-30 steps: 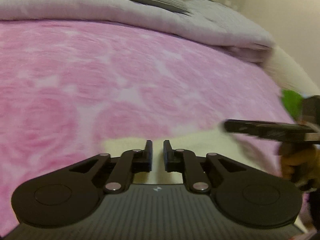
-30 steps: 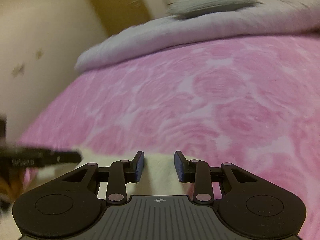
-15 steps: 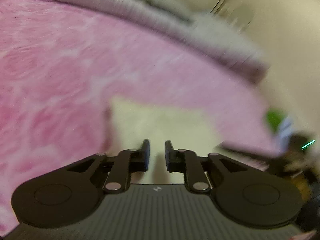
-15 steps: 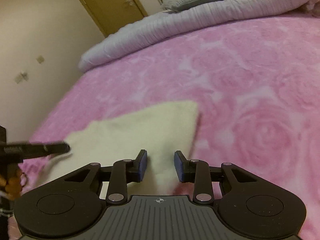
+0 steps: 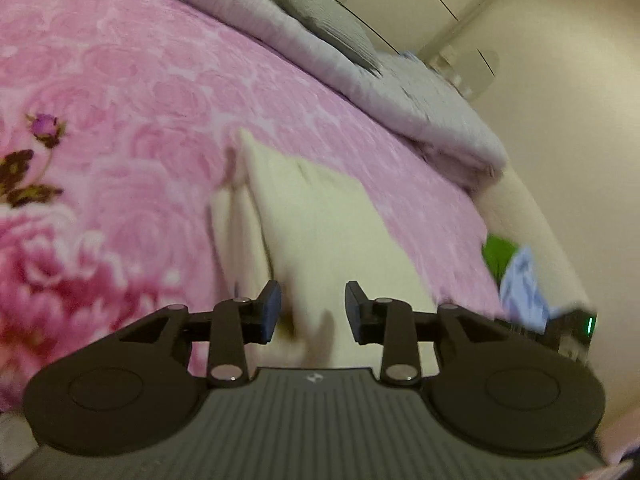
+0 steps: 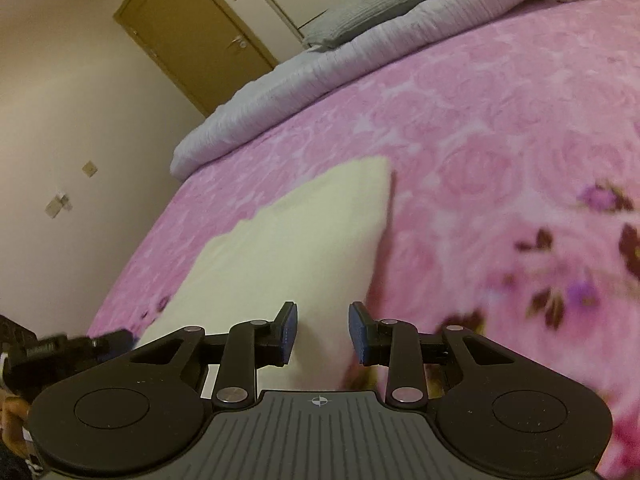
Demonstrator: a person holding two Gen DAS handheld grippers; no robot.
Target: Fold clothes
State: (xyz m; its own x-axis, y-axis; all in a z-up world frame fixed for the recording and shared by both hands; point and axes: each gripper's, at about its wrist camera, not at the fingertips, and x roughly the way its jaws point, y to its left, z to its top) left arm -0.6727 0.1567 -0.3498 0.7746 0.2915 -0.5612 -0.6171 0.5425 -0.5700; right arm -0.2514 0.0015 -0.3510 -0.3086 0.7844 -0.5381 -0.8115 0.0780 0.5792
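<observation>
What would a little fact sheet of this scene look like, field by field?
Surface: pink rose-patterned blanket on a bed
Garment: cream cloth, lying on the blanket, partly folded
Left hand-held gripper: open, holding nothing, over the cloth's near end
Right hand-held gripper: open, holding nothing, over the cloth's near end
Far end of bed: grey pillow on a pale quilt
Background: brown door

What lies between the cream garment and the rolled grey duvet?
Only bare pink blanket between the cream garment and the grey duvet, clearest in the right wrist view.
</observation>
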